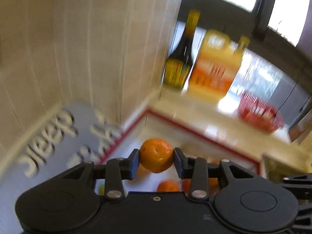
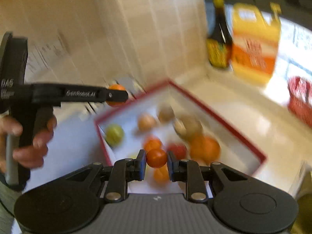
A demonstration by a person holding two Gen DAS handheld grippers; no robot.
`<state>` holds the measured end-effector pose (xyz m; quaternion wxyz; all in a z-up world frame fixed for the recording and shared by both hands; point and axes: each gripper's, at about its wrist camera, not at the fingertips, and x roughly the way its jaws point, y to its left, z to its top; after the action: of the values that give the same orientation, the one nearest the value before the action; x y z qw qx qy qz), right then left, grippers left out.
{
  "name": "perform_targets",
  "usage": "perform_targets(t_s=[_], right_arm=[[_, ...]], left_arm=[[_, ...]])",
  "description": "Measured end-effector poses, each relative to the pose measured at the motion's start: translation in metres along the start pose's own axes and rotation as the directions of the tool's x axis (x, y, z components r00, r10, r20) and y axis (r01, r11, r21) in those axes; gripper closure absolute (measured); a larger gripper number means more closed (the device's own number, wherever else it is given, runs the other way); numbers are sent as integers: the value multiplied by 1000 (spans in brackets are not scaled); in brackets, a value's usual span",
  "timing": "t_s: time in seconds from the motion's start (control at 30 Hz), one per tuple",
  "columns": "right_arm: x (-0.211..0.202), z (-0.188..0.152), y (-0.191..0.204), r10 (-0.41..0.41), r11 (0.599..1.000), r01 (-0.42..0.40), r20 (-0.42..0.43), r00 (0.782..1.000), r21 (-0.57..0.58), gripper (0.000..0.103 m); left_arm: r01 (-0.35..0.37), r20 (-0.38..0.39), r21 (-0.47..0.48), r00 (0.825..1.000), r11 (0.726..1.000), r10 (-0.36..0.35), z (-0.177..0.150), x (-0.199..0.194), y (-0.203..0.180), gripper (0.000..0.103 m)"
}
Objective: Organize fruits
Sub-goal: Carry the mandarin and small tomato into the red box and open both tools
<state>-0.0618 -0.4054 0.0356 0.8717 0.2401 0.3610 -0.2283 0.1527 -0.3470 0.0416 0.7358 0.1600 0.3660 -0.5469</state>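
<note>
Left gripper [image 1: 156, 155] clamped on a mandarin [image 1: 156, 155], frame centre, lifted above the red-rimmed box [image 1: 197, 134]. Right gripper [image 2: 156, 158] clamped on a small red-orange fruit [image 2: 156, 158], lower centre, over the same box holding blurred mixed fruit. Behind, upper right on the worktop [image 2: 243, 115]: dark bottle [image 1: 182, 58], yellow jug [image 1: 216, 64], red basket [image 1: 260, 113].

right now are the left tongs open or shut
Shut on the mandarin: the left tongs press both its sides, lifted above the red-rimmed tray.
</note>
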Motion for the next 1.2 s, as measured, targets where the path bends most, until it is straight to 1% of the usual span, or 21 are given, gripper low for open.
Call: perform_targets(t_s=[0.07,0.2,0.27,0.37,0.5,0.63,0.73,0.77,0.83,0.87,0.9,0.97,1.03,1.1,1.2], right_arm=[[14,-10,-6,15,1000,-14,-67,998,21,79],[42,-27,-6,28,999,-21,-173,985,45,79],[51,-34,-6,5,999,5,-201,979,48,79],[62,-32,0,-41,999,43,-223,974,4,79],[71,-34,7,-82,997,78,-249,965,-27,79],[77,-36,10,-102,995,93,-259,961,-45,79],[77,-36,9,-105,994,99,-266,958,-37,78],[79,-35,9,-103,995,99,-268,958,-31,78],[79,-35,9,-109,994,106,-265,958,-27,76],[79,-35,9,-108,994,104,-263,959,-29,75],[77,-34,10,-107,994,103,-261,959,-29,74],[71,-34,10,-103,995,101,-254,962,-22,72],[61,-33,11,-90,996,93,-243,966,0,68],[49,-33,13,-78,996,86,-218,973,28,68],[24,-31,22,-82,995,89,-157,984,37,66]], left_arm=[[6,-54,-13,999,1000,-6,-8,19,6,59],[0,-120,-15,993,1000,-2,-20,48,12,59],[7,-137,-7,991,1000,-8,-26,51,13,59],[-6,-166,9,986,1000,8,-28,64,12,58],[1,-153,-4,988,1000,-2,-30,65,17,57],[-21,-139,31,990,999,26,-34,61,18,57],[-15,-125,42,992,999,20,-35,58,18,56],[-16,-123,43,992,999,21,-35,57,18,54],[1,-126,45,992,999,5,-35,55,16,38],[4,-125,50,992,999,3,-35,53,14,35],[-1,-122,54,993,999,8,-35,50,12,28],[-11,-113,57,993,998,17,-36,43,8,26],[-27,-95,59,995,998,32,-38,29,4,26],[-40,-68,58,997,998,44,-40,10,1,26],[-88,-3,51,996,995,89,-48,-32,-9,23]])
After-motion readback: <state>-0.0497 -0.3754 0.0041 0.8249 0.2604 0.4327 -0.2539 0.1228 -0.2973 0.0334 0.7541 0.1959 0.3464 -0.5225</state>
